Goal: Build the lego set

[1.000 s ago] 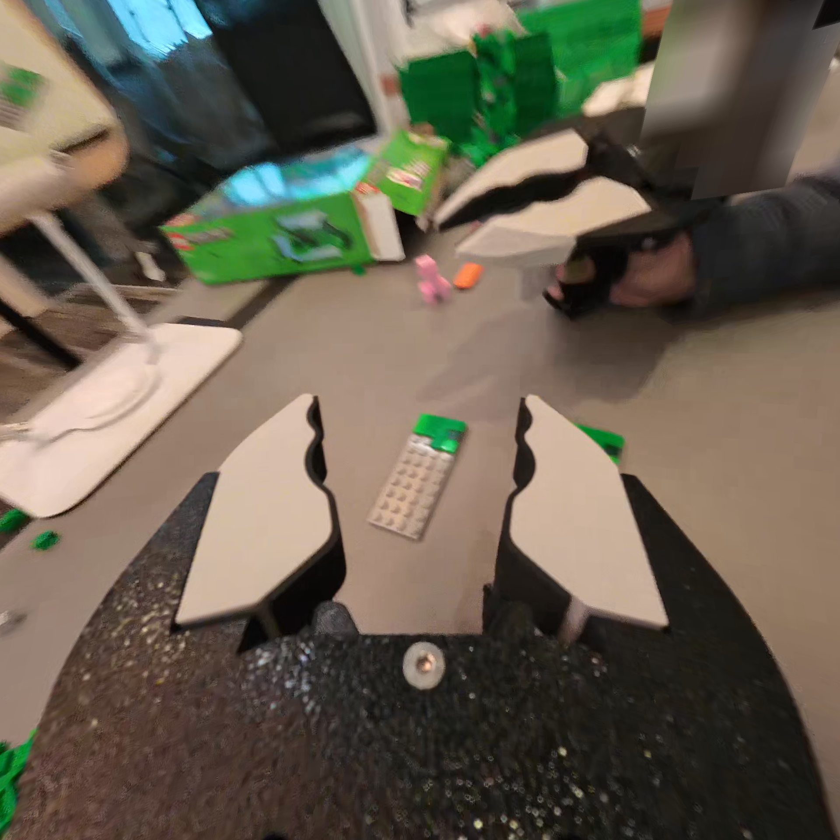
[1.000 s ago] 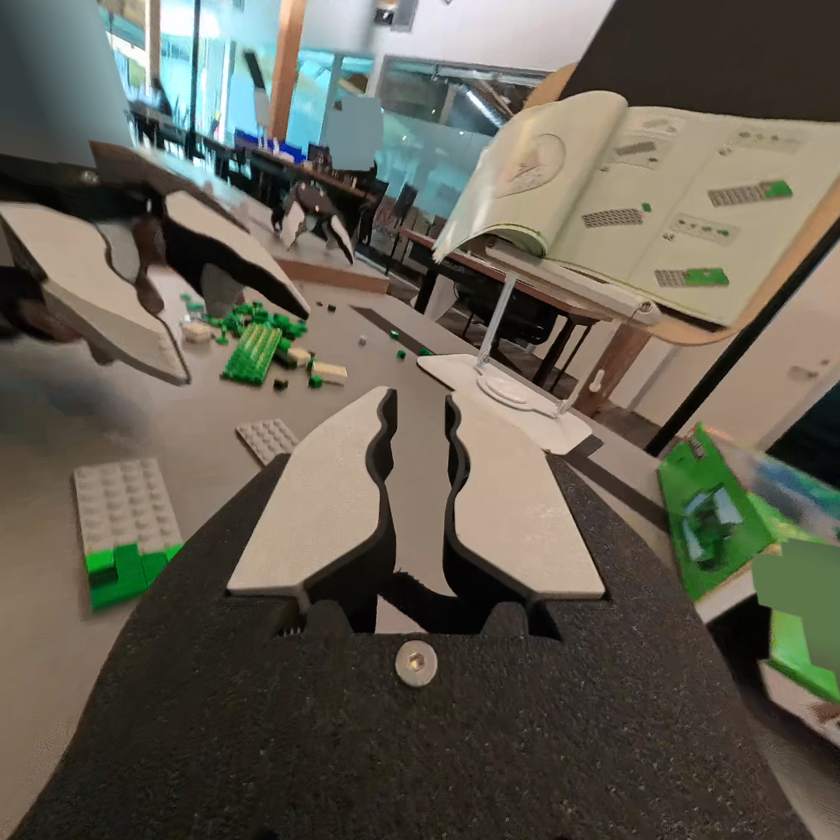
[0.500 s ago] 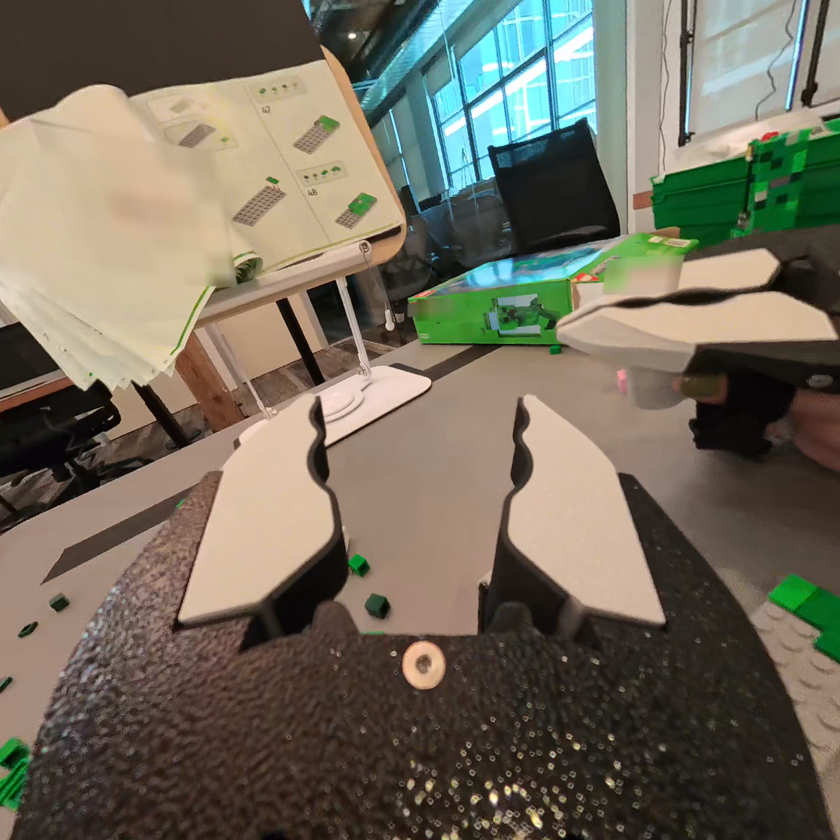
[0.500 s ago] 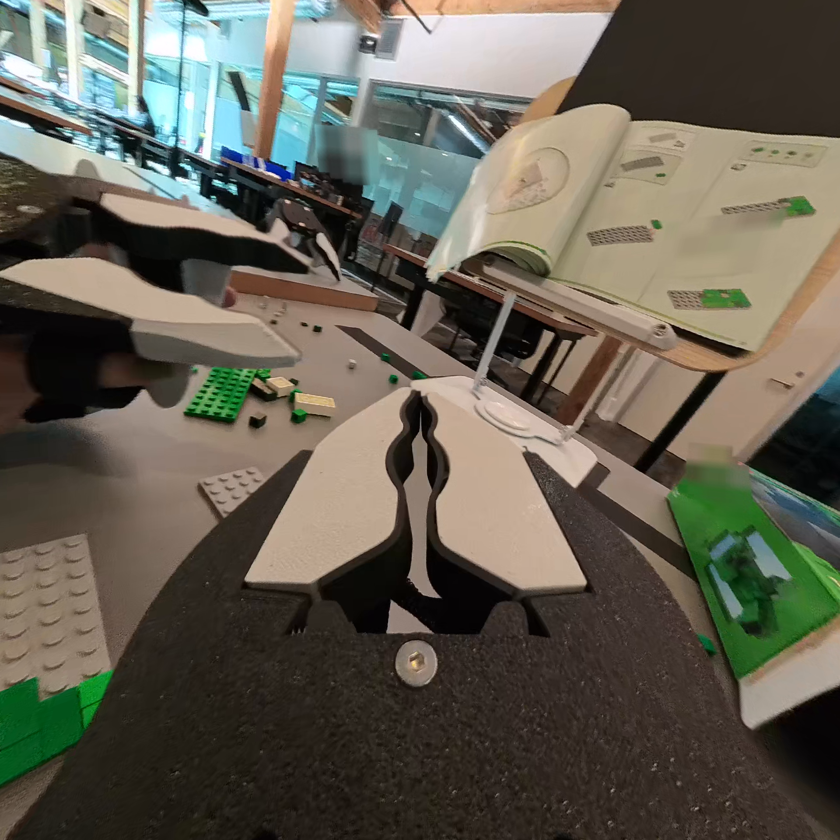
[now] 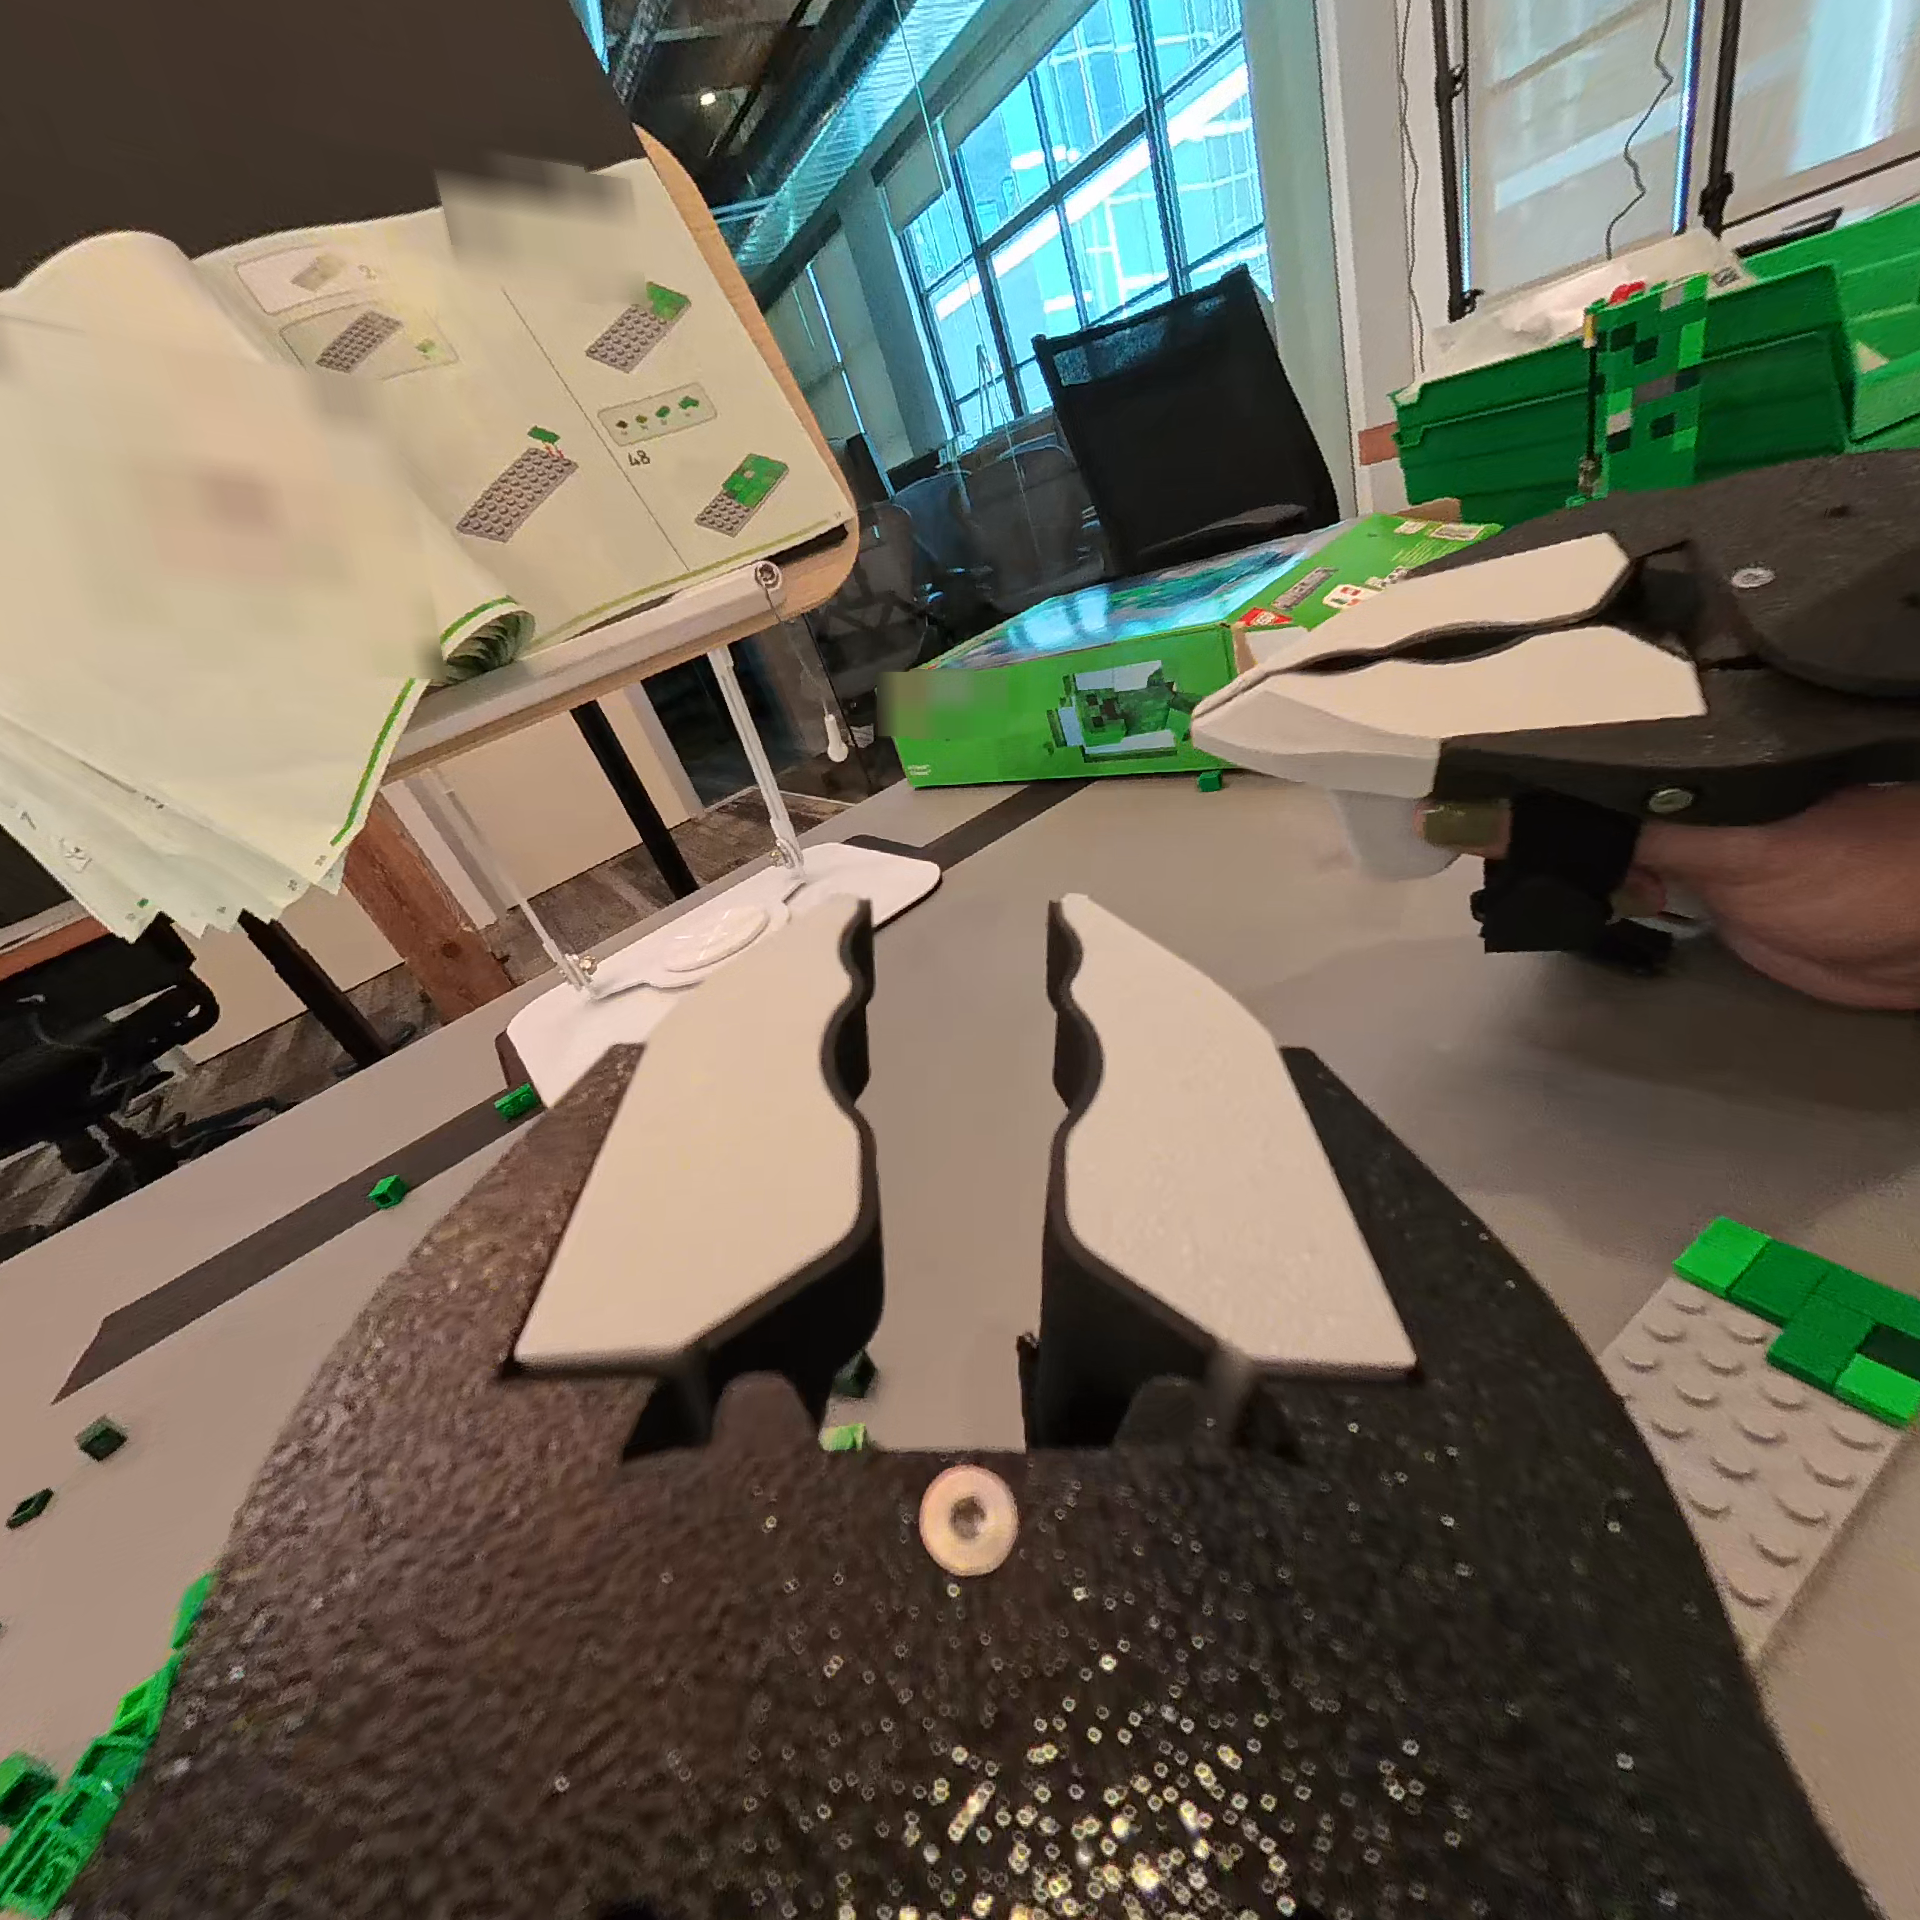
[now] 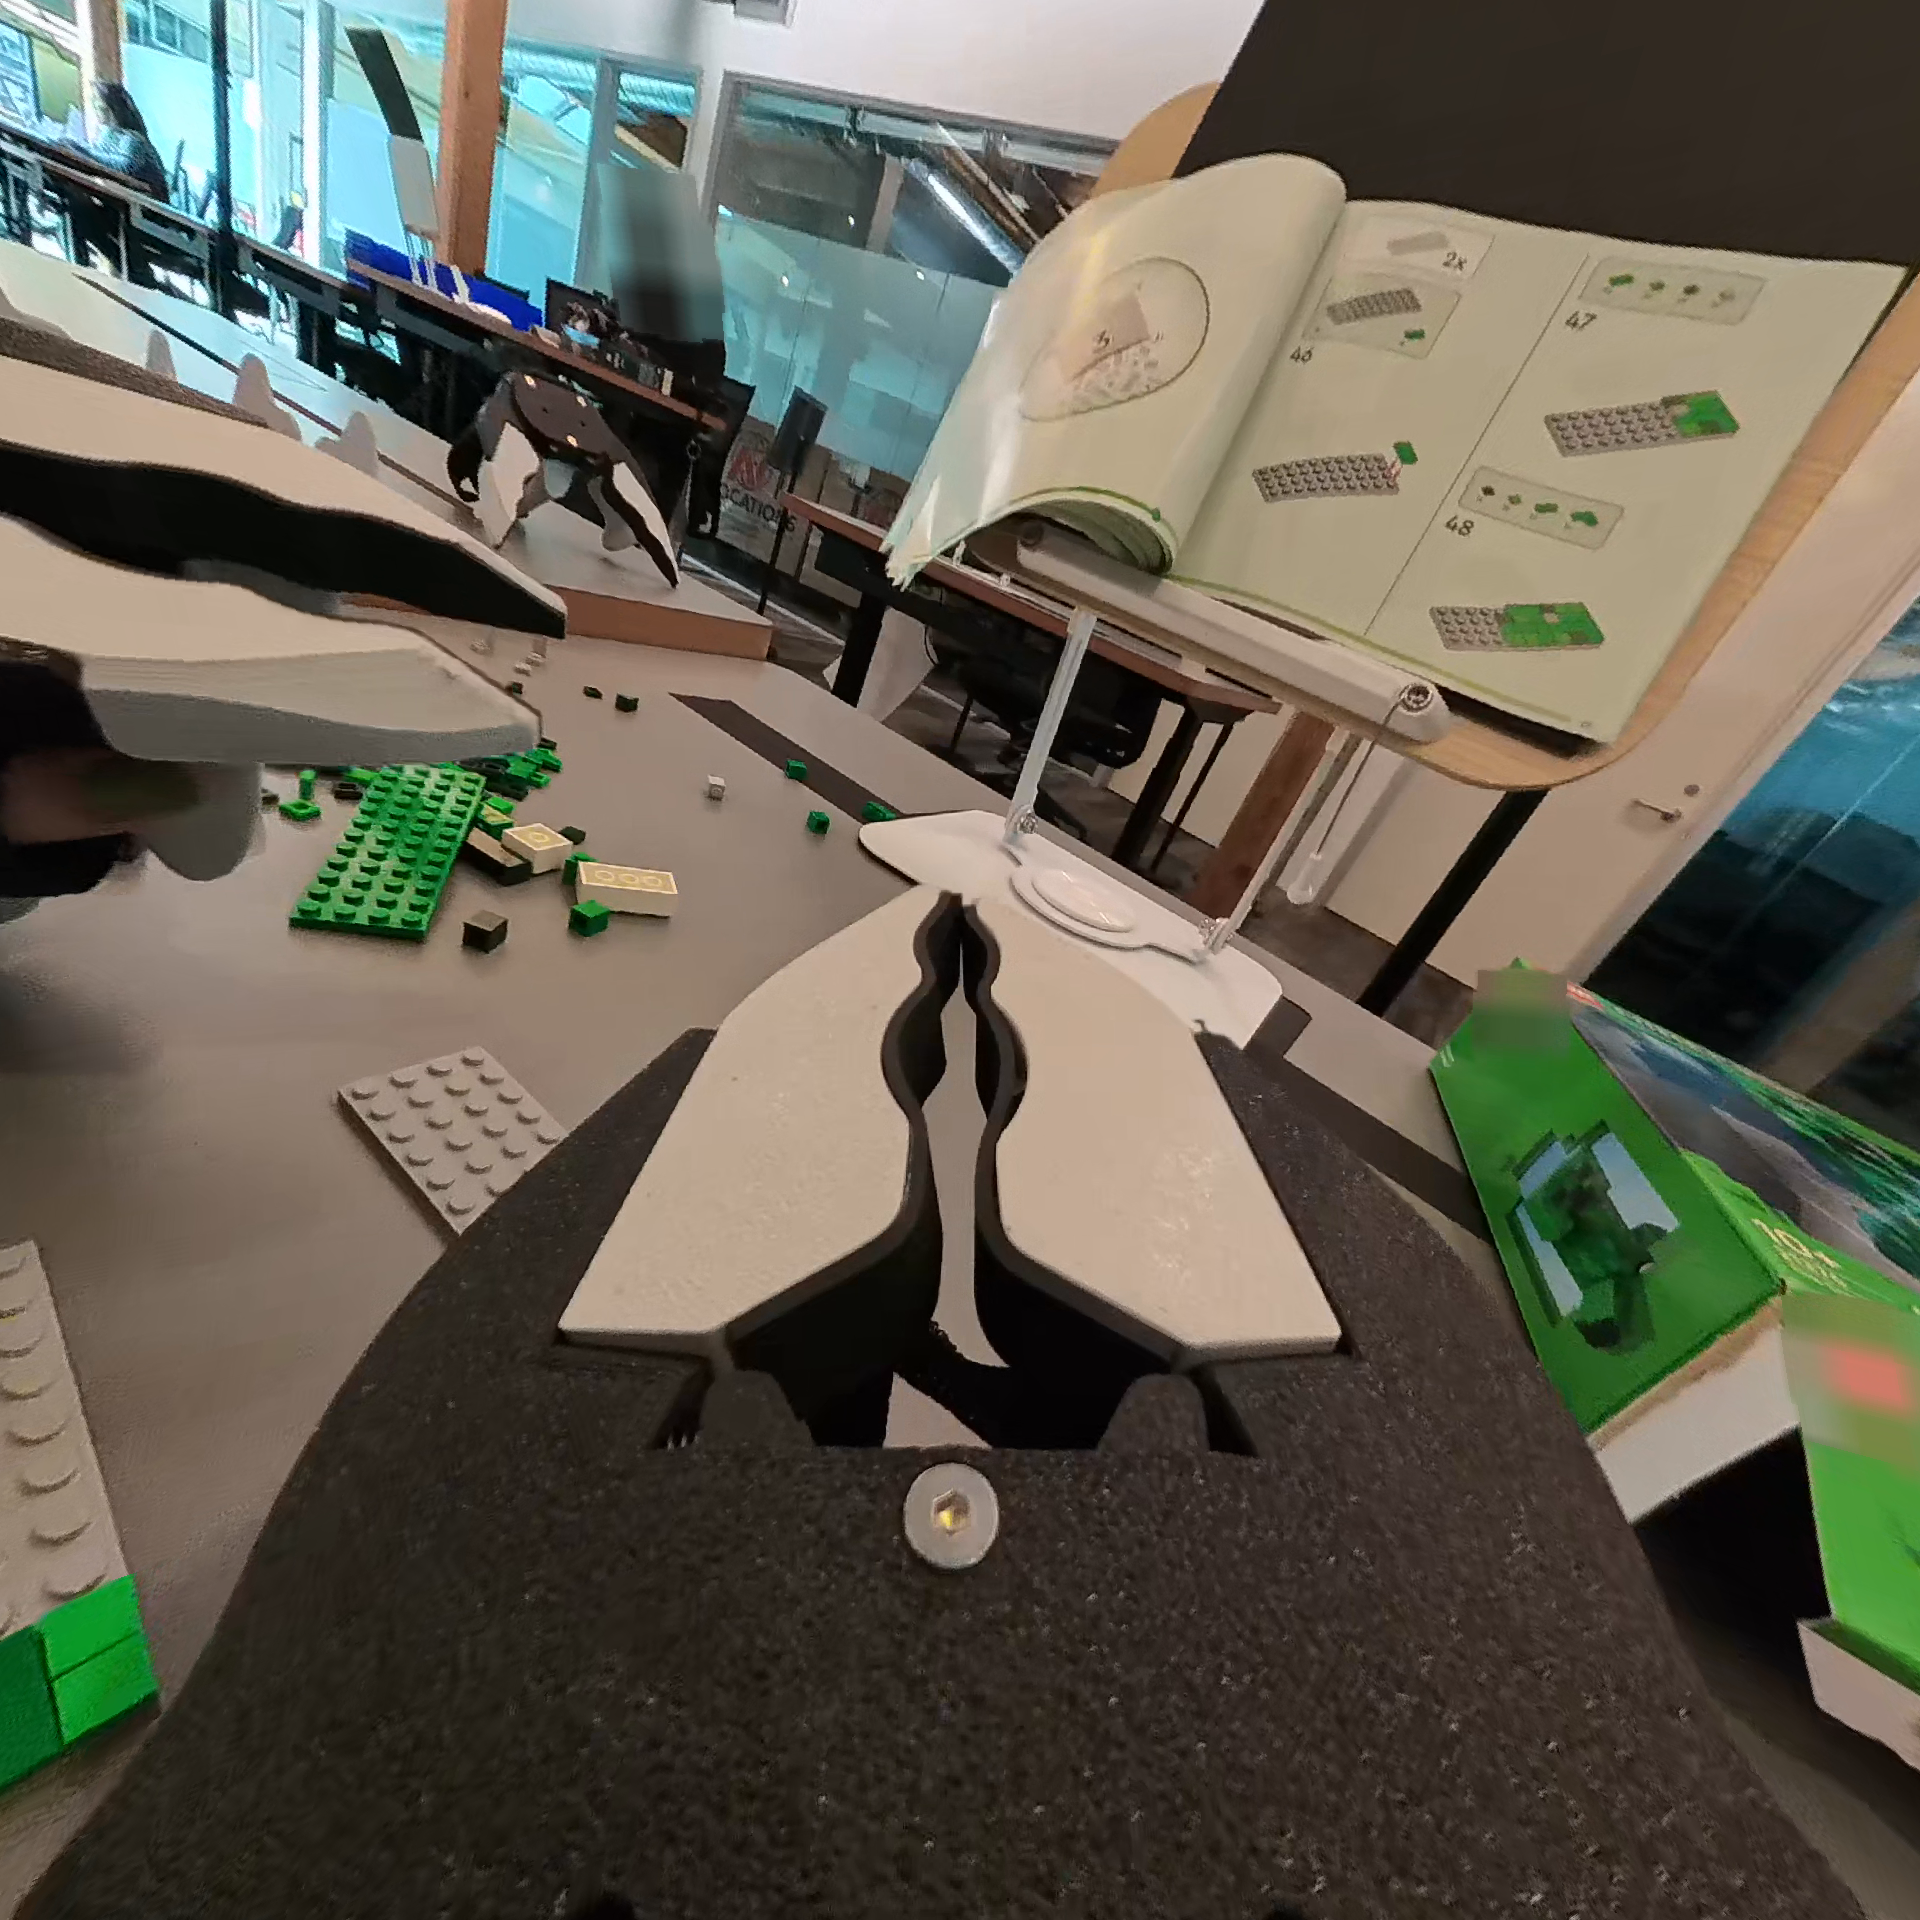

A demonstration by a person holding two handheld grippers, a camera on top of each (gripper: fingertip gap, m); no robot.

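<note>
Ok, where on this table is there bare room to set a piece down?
Free: the grey top between the small grey plate, the green plate and the stand base. Crowded: loose bricks beside the green plate, and the box at the right.

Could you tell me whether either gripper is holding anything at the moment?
Nothing: the left gripper is open and empty, the right gripper shut on nothing.

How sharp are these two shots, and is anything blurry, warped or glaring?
Left wrist view: the left gripper is crisp, the instruction booklet's turning pages smear, bright windows wash out, and straight lines bow from the wide lens. Right wrist view: the shut right gripper and booklet are sharp, while the left gripper at the frame's edge looks soft.
</note>
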